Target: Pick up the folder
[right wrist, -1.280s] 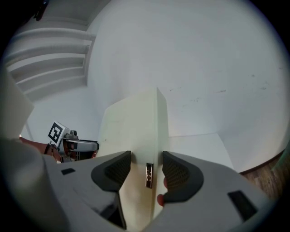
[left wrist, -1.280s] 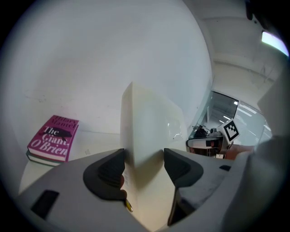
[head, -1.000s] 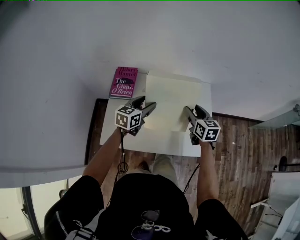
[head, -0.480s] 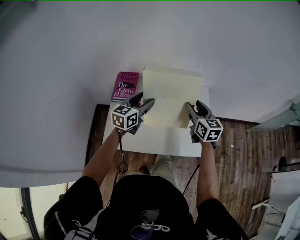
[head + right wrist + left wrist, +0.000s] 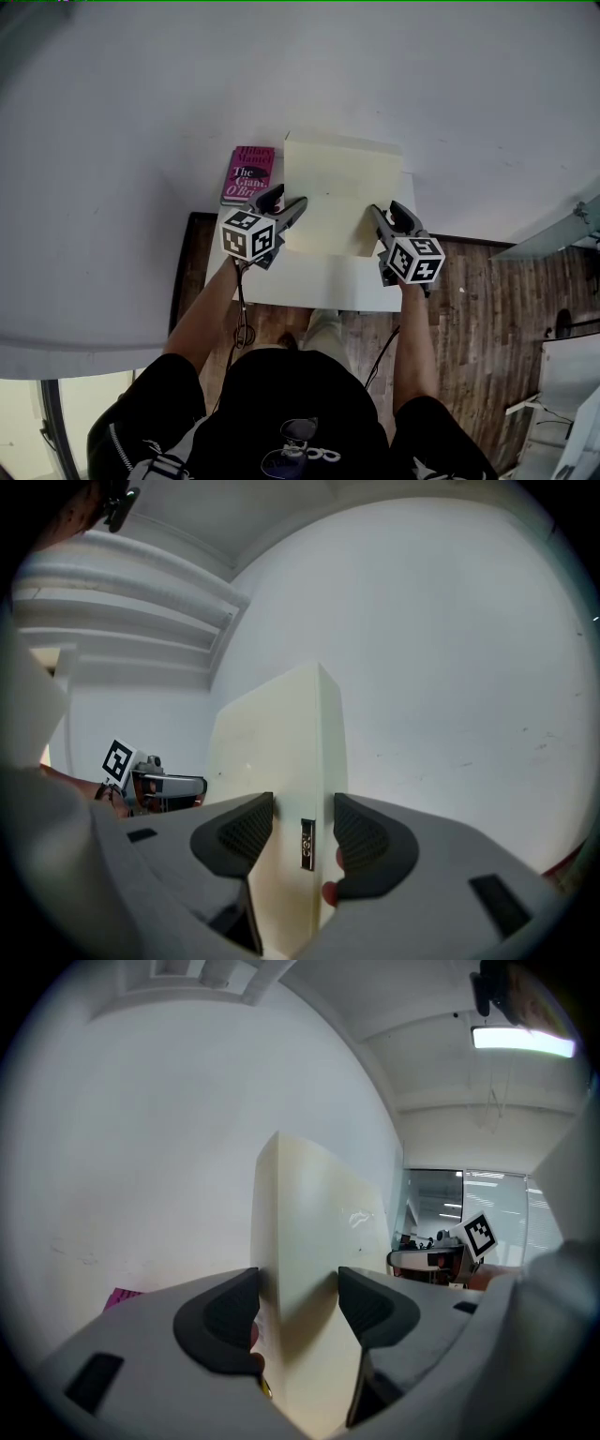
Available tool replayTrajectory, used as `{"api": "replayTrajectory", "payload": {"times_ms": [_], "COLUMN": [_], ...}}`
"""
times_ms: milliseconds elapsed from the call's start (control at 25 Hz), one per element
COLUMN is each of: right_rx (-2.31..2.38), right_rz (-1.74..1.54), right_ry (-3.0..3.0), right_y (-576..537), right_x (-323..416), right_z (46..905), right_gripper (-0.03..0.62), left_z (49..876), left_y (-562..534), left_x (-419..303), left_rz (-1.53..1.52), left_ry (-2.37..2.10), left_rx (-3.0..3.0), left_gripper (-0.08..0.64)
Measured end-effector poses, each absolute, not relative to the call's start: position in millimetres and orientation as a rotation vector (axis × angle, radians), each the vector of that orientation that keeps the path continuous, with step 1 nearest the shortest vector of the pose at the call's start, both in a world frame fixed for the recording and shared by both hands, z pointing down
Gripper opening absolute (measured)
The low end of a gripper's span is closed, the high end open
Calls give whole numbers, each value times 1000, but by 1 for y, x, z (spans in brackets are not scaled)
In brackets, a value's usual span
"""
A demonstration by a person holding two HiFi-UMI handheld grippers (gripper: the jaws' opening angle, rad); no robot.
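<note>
Folder (image 5: 342, 187), cream-coloured and of the thick box type, at the centre of the head view, gripped by its two lower corners and raised in front of the pale wall above the white surface (image 5: 319, 281). The left hand-held gripper (image 5: 292, 197) is clamped on the folder's left edge and the right hand-held gripper (image 5: 385, 208) on its right edge; each gripper view shows the pads pressed against both faces. To carry out the lift well, both sides should probably rise at the same rate so the folder stays level and does not twist between the pads, with steady pressure kept on, since only the corners are held. A pink book (image 5: 247, 173) lies on the surface at the folder's left; its cover reads "Hilary Mantel" and "The Giant, O'Brien". A small dark label (image 5: 307, 844) on the folder's spine cannot be read.
</note>
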State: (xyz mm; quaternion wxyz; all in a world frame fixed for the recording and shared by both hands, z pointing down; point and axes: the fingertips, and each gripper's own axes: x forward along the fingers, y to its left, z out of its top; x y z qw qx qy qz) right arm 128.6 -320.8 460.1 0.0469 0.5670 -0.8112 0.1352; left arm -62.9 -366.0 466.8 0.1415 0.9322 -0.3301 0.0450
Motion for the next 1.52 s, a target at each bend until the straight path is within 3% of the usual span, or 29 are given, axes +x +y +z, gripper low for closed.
{"api": "replayTrajectory", "payload": {"times_ms": [1520], "right_rx": [1729], "right_rz": [477], "right_ry": [-2442], "right_y": [-288], "right_x": [131], "right_z": [487], "right_gripper": [215], "left_z": [490], "left_y": [-336], "left_x": [-60], "left_rz": [171], "left_ry": [-931], "left_rx": [2665], "left_gripper": [281]}}
